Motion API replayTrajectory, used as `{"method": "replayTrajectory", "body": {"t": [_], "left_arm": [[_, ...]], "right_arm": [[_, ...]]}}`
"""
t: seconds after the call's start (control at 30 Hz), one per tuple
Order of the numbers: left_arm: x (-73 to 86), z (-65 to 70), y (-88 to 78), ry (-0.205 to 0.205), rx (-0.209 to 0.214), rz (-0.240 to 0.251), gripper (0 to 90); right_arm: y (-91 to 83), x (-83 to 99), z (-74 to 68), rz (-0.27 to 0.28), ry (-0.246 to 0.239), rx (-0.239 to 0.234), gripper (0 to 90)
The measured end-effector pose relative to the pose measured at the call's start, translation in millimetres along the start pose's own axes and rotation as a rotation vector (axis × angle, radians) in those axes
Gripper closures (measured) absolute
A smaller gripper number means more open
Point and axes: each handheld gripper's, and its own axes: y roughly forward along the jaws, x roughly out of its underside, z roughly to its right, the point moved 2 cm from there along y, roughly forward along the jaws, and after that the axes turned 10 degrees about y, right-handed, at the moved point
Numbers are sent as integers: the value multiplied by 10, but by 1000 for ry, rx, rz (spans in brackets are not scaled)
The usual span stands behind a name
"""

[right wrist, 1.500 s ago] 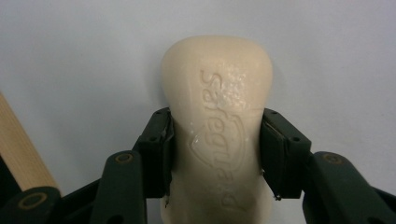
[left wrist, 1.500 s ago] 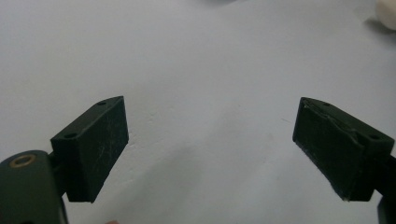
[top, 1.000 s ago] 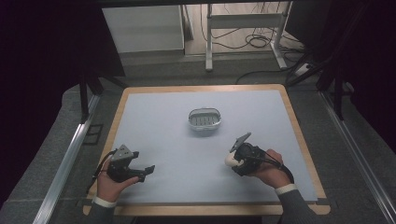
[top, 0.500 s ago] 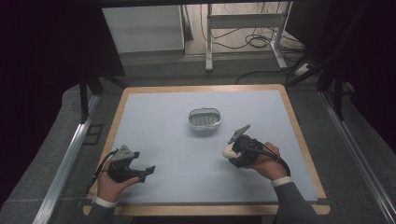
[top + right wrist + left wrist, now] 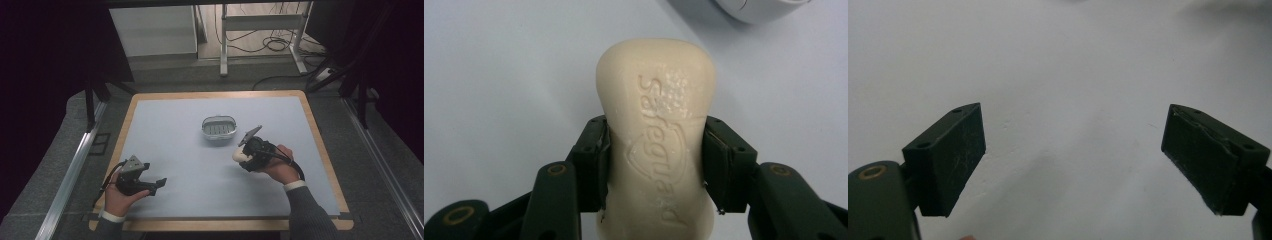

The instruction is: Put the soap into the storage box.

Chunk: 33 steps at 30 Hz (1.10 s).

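A cream bar of soap (image 5: 656,135) with embossed lettering is clamped between the jaws of my right gripper (image 5: 655,155). In the high view that right gripper (image 5: 245,154) holds the bar of soap (image 5: 239,155) just above the table, a short way in front and to the right of a white soap dish (image 5: 219,127). The soap dish's rim (image 5: 749,12) shows at the top of the right gripper view. My left gripper (image 5: 159,183) sits near the table's front left, open, with only bare table between its pads (image 5: 950,155).
The pale blue table top (image 5: 175,130) has a wooden border (image 5: 220,94). Dark floor, a metal rail (image 5: 70,175) on the left and a desk frame with cables (image 5: 260,45) lie beyond the far edge.
My right gripper has carried the soap forward and left, closer to the soap dish. The left gripper has stayed where it was.
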Motion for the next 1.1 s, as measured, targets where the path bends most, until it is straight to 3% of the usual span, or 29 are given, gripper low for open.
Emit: {"method": "replayTrajectory", "body": {"t": [1.1], "left_arm": [[-3,-7,-18,-3,9,10,107]], "right_arm": [[124,-413,147,14,-16,4,492]]}}
